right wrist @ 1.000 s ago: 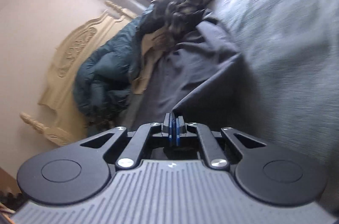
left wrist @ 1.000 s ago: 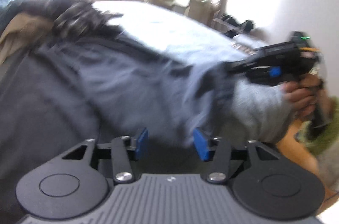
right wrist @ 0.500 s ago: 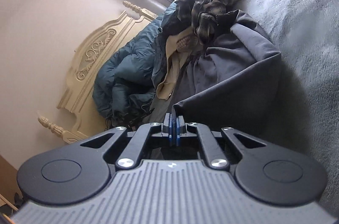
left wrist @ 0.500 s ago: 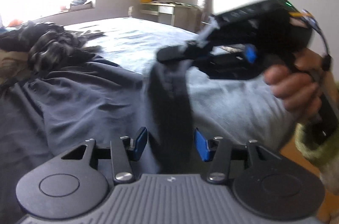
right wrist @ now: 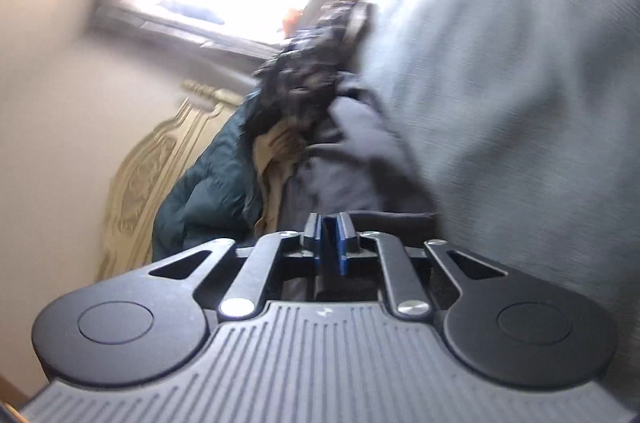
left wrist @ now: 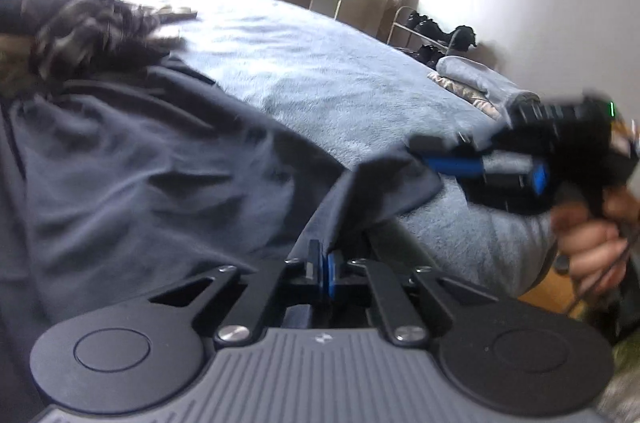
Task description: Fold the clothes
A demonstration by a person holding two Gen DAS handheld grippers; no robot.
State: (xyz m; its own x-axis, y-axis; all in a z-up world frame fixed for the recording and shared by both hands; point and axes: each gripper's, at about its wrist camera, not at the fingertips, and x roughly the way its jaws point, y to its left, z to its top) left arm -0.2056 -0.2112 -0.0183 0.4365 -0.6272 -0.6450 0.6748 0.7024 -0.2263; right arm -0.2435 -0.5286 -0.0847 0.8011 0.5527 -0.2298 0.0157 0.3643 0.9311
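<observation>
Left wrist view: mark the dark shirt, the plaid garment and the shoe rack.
dark shirt [left wrist: 152, 167], left wrist view, on its wrinkled middle.
plaid garment [left wrist: 84, 27], left wrist view, on the bunched heap.
shoe rack [left wrist: 430, 37], left wrist view, on the shoes.

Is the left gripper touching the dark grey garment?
Touching. In the left wrist view the left gripper has its jaws shut on an edge of the dark grey garment, which rises straight out from between them.
</observation>
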